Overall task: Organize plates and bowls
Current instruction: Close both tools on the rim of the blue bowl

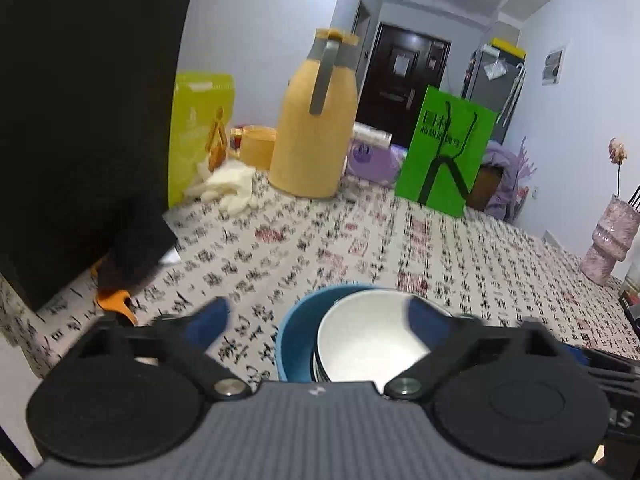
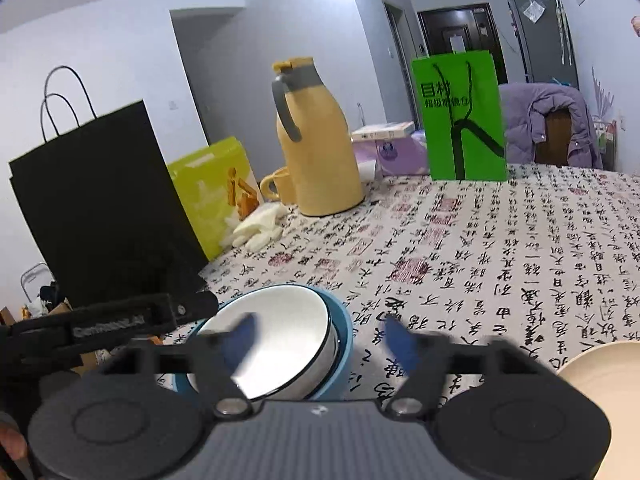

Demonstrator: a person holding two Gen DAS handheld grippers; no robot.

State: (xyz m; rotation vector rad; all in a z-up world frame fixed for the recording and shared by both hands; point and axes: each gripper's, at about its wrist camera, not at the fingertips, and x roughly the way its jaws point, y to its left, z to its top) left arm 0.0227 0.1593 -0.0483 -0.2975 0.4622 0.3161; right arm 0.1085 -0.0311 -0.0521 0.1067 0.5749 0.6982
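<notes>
On the patterned tablecloth [image 2: 500, 248], toward seven o'clock in the right wrist view, a white bowl [image 2: 276, 340] sits nested inside a blue bowl [image 2: 340, 344], so at least one stacking step looks done. Going left to right across that view: the black paper bag [image 2: 108, 208] stands at nine o'clock, then the left gripper's dark body reaches in from eight o'clock just beside the bowls, then the right gripper [image 2: 320, 338] hovers over them with its blue-tipped fingers [image 2: 240, 336] spread wide and holding nothing, and at four o'clock the edge of a cream plate [image 2: 600, 372] lies apart from the stack. That plate seems to be what is left to organize. In the left wrist view the left gripper [image 1: 316, 320] also has its fingers [image 1: 212, 318] wide; the right one overlaps the white bowl [image 1: 368, 340] in blur, so I cannot tell whether it touches the bowl, and the blue bowl [image 1: 296, 332] shows at six o'clock. Only the right view shows the cream plate and the other tool; only the left view shows the pink vase [image 1: 608, 240] at three o'clock and an orange object [image 1: 116, 300] under the bag at eight o'clock.
</notes>
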